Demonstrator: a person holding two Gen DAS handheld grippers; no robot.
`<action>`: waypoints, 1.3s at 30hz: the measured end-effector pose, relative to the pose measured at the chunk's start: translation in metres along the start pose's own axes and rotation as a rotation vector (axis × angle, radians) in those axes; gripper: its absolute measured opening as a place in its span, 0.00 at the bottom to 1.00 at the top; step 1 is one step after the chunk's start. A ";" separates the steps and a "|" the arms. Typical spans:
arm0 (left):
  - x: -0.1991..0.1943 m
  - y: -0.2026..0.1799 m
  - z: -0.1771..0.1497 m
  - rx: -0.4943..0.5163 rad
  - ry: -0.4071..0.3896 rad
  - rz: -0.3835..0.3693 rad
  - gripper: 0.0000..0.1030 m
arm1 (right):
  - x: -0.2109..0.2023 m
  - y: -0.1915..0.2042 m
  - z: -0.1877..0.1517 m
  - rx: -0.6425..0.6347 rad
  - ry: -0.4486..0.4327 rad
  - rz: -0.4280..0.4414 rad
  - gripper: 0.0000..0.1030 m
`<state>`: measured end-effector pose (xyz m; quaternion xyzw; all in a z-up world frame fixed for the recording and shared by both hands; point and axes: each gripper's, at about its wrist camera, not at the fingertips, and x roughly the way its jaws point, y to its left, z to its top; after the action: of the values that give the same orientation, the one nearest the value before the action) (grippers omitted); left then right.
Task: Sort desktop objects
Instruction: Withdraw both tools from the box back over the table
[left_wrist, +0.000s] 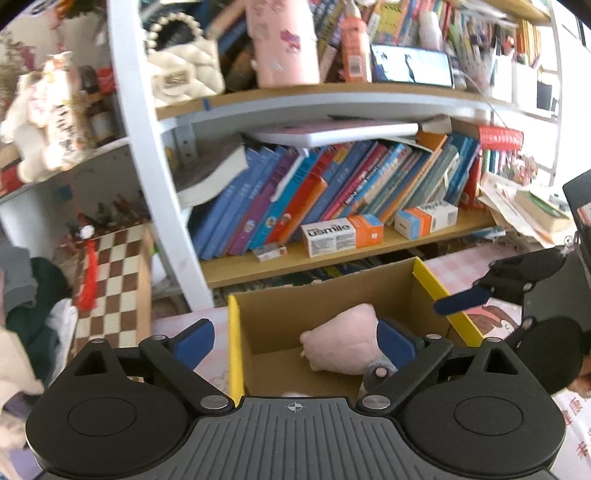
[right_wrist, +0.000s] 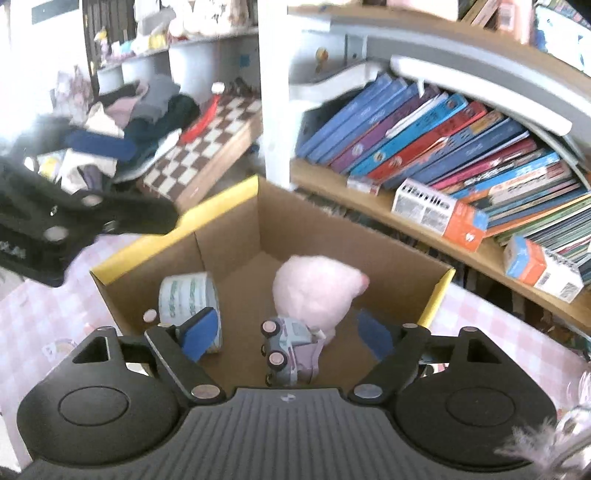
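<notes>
I see both grippers, left gripper (left_wrist: 295, 341) and right gripper (right_wrist: 286, 332), spread apart, empty, over cardboard box (right_wrist: 229, 229) containing pink plush toy (right_wrist: 314, 291), toy car (right_wrist: 291, 347), tape roll (right_wrist: 186, 295).

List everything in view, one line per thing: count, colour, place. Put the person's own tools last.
cardboard box: one, brown with yellow flap edges, open on the pink checked table cover
plush toy: one, pink, inside the box
toy car: one, grey and lilac, inside the box against the plush toy
tape roll: one, white with green print, inside the box by its left wall
books: many, mostly blue, purple and red, leaning on the lower shelf
usmile carton: one, white and orange, on the shelf before the books
chessboard: one, brown and cream, left of the shelf
left tool: open, over the box
right tool: open, over the box
</notes>
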<state>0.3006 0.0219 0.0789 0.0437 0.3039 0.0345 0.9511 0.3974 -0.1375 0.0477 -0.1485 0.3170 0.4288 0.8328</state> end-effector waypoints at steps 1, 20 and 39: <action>-0.005 0.002 -0.003 -0.009 -0.001 0.000 0.96 | -0.003 0.000 0.000 0.000 -0.009 -0.004 0.81; -0.074 0.021 -0.055 -0.027 -0.055 0.020 0.96 | -0.074 0.027 -0.028 0.056 -0.106 -0.173 0.84; -0.118 0.055 -0.117 -0.146 -0.030 -0.006 0.96 | -0.116 0.091 -0.095 0.256 -0.074 -0.344 0.86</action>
<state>0.1349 0.0728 0.0578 -0.0260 0.2864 0.0532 0.9563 0.2361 -0.2055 0.0549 -0.0774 0.3083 0.2418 0.9168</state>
